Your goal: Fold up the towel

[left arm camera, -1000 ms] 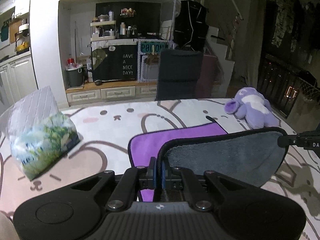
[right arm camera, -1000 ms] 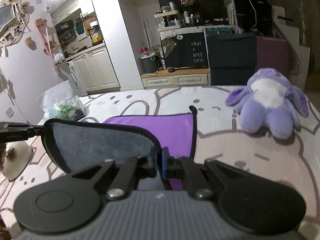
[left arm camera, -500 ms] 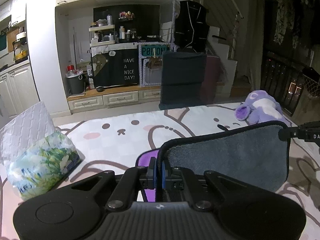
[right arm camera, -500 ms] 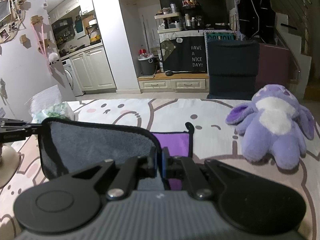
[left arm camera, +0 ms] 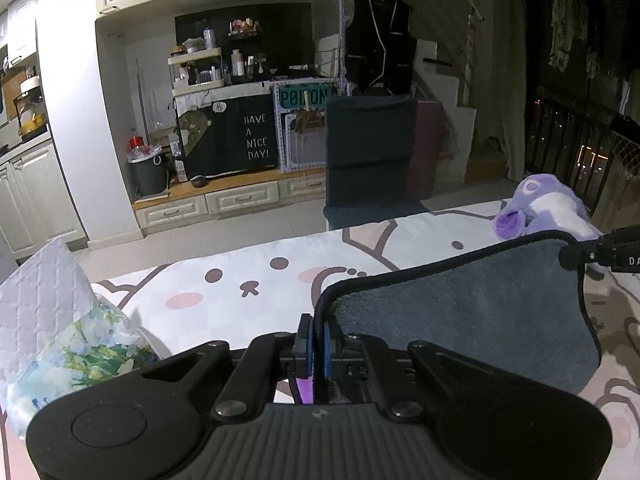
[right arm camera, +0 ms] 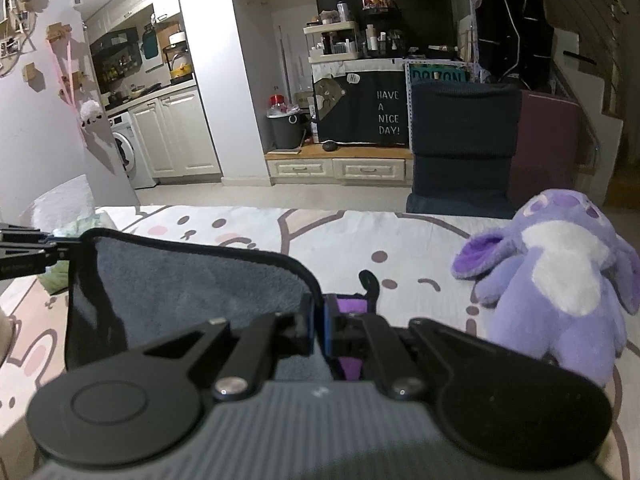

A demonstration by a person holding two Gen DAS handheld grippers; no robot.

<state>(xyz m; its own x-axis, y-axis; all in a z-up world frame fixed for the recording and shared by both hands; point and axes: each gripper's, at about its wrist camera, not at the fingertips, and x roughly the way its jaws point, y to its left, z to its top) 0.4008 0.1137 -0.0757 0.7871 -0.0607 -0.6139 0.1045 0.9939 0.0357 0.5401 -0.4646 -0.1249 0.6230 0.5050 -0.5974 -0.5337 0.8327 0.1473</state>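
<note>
The towel (left arm camera: 460, 312) is grey on one side and purple on the other, with a black hem. Both grippers hold its near edge lifted and stretched between them above the table. My left gripper (left arm camera: 316, 340) is shut on one corner of the towel. My right gripper (right arm camera: 318, 326) is shut on the other corner; the grey side (right arm camera: 192, 284) hangs to its left. A strip of the purple side (right arm camera: 350, 306) and the black hanging loop (right arm camera: 370, 282) show past the right gripper. The right gripper also shows in the left wrist view (left arm camera: 600, 254).
A tissue pack in a quilted cover (left arm camera: 60, 320) lies on the table's left. A purple plush toy (right arm camera: 560, 280) sits on the right. The cartoon-print tablecloth (left arm camera: 248, 280) stretches ahead. A dark chair (left arm camera: 368, 164) stands beyond the far edge.
Both grippers have carried the held towel edge forward toward the far side. The purple area lying on the table is now almost wholly covered by the grey side.
</note>
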